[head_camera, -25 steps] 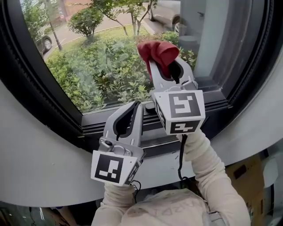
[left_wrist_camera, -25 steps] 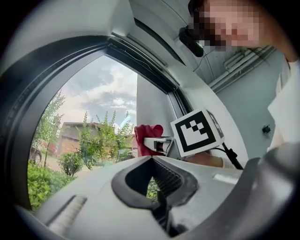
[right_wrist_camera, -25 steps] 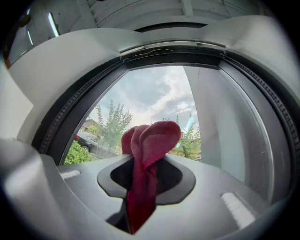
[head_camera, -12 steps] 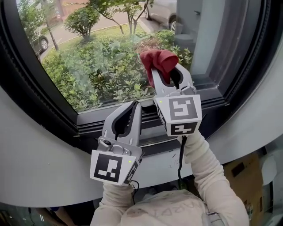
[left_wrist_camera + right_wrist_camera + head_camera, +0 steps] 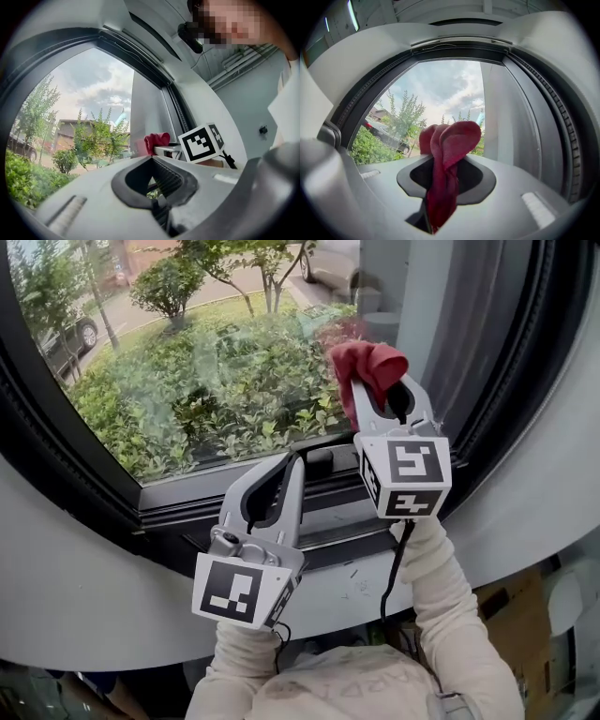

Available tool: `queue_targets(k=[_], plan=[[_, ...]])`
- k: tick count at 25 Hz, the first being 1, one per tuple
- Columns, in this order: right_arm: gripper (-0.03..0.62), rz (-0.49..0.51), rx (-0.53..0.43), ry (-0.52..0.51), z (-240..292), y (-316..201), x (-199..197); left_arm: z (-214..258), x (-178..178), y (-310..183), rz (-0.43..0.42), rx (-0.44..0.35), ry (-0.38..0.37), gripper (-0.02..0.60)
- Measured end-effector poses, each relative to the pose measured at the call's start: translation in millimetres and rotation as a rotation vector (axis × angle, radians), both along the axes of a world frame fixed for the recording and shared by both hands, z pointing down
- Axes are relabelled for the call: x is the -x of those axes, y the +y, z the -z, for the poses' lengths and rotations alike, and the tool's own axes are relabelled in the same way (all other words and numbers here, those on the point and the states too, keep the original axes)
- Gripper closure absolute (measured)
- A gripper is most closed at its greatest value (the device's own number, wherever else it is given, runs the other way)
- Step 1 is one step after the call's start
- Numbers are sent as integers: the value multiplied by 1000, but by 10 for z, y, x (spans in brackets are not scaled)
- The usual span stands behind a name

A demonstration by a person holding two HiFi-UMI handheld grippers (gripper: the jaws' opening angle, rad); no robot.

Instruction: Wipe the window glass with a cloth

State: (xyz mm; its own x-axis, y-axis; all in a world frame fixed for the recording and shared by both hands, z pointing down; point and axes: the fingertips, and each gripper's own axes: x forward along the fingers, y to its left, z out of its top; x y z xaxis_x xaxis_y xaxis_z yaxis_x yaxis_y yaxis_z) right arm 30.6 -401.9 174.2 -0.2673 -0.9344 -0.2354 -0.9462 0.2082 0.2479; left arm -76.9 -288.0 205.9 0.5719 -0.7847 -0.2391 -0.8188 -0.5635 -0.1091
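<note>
A red cloth [image 5: 367, 365] bunches out of my right gripper [image 5: 375, 382], whose jaws are shut on it; the cloth's top is up against the window glass [image 5: 187, 371] near the pane's lower right. In the right gripper view the red cloth [image 5: 445, 154] hangs down through the jaws, with the window glass [image 5: 440, 93] just beyond. My left gripper [image 5: 289, 465] is lower and to the left, over the dark sill, jaws shut with nothing in them. The left gripper view shows the red cloth [image 5: 156, 140] off to the right, beside the right gripper's marker cube [image 5: 201, 142].
A thick black window frame [image 5: 66, 474] curves round the pane, with a dark sill track [image 5: 328, 512] under it and a white wall [image 5: 84, 587] below. A grey upright mullion [image 5: 469, 324] stands right of the cloth. Shrubs and parked cars lie outside.
My right gripper has carried the cloth to the right along the lower glass, toward the mullion. The left gripper has stayed about where it was.
</note>
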Motion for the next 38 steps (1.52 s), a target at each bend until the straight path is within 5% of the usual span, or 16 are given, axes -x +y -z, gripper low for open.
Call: queue_targets(k=[17,38], plan=[[462,-94,5,-23,54,-162,-1215,102,-840,-170,-49,-7,-12,581],[474,-91,53,-174,-480,-144,-1127,12,-704,-197,-35,-1,-26,581]])
